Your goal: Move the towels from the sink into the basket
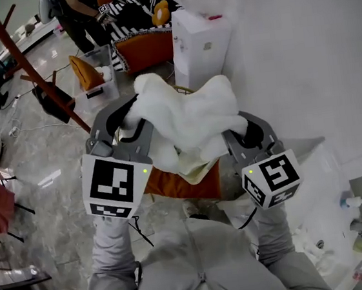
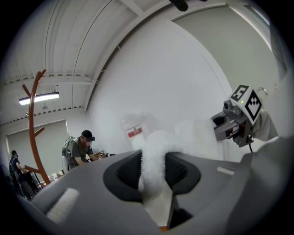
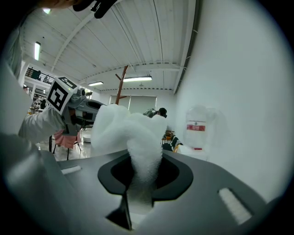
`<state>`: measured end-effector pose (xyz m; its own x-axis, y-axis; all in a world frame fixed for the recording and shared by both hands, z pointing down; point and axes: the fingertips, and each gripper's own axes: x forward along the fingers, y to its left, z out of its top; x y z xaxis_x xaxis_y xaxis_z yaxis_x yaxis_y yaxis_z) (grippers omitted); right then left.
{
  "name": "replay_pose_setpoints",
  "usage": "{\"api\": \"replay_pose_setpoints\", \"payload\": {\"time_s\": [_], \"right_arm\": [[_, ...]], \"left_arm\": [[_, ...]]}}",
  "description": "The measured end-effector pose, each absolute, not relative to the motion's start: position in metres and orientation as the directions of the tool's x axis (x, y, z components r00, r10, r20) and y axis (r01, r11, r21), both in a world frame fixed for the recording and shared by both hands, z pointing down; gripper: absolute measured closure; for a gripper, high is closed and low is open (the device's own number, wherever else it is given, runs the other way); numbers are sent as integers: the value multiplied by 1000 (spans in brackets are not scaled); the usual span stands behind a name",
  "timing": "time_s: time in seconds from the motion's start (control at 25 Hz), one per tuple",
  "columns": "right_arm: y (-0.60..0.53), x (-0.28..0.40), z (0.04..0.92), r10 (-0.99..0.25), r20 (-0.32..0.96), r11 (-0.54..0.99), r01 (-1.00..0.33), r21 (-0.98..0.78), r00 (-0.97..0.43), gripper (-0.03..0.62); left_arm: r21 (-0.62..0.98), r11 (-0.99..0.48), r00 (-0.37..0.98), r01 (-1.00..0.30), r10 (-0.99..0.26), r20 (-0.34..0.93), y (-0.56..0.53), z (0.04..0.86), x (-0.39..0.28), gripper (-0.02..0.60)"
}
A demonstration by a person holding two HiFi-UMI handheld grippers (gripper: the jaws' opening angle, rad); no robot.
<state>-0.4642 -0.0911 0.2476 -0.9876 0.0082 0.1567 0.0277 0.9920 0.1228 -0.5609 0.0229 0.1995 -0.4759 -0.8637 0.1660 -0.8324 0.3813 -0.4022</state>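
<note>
The left gripper (image 1: 128, 118) is clamped on one end of a fluffy white towel (image 1: 187, 117), and the right gripper (image 1: 248, 132) on the other end. The towel hangs in the air at the centre of the frame. Its long axis runs left to right, and its middle sags above an orange container (image 1: 179, 188).

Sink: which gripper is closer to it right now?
Right. The right gripper grips the towel on the side toward the sink; the left gripper grips the other end, farther away.
</note>
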Motion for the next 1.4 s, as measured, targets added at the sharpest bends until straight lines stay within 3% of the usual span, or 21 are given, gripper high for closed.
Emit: {"api": "replay_pose_setpoints", "payload": {"time_s": [0.24,0.56,1.04,1.4], "right_arm": [[-122,-486,288,8,250,996,30,85,-968,517],[-126,-525,443,106,551,994,101,-39,-828,516],[-132,-545,580,128,733,992,74,-106,-668,513],[-130,-543,621,136,798,991,73,-115,-587,403]], "left_arm": [[-316,377,-457,-871,-859,233,-18,242,-599,419],[-153,428,-440,-891,-729,524,-17,412,-637,413],[-157,399,-381,-903,-578,721,-23,541,-654,402],[-116,342,-299,-933,-551,779,-45,587,-658,303]]}}
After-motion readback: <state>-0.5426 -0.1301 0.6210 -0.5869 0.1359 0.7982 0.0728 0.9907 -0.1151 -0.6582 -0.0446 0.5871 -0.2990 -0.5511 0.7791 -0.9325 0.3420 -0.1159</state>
